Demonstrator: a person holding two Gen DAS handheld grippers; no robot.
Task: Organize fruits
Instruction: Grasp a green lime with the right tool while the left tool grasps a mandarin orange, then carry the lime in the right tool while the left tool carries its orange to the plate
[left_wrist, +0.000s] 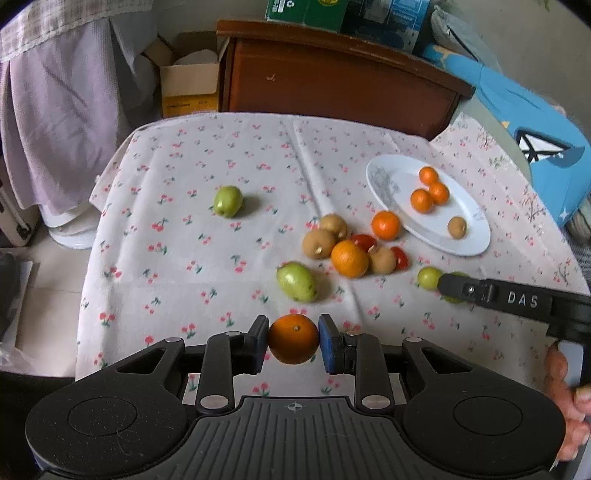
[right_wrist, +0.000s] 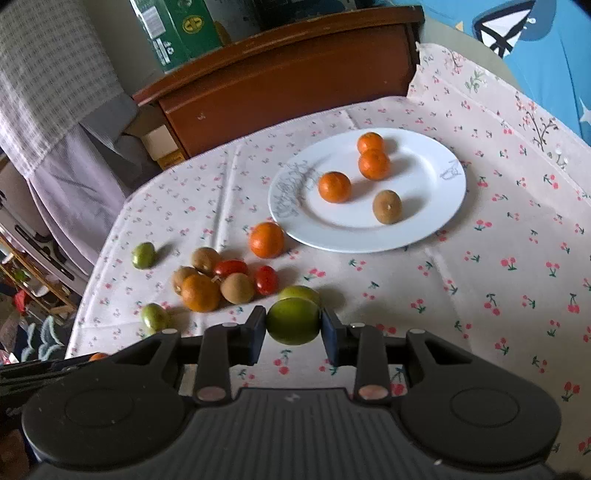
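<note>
An orange is clamped between the pads of the left gripper, above the near edge of the tablecloth. A green fruit is gripped in the same way by the right gripper, with a second green one lying just behind it on the cloth. Farther out a white plate is seen, on which three small oranges and one brown fruit are placed. Beside the plate a loose pile is found: brown fruits, two red tomatoes and two oranges, most of them touching. Two more green fruits are lying apart, to the left of the pile. Behind the table a wooden cabinet is standing.
</note>
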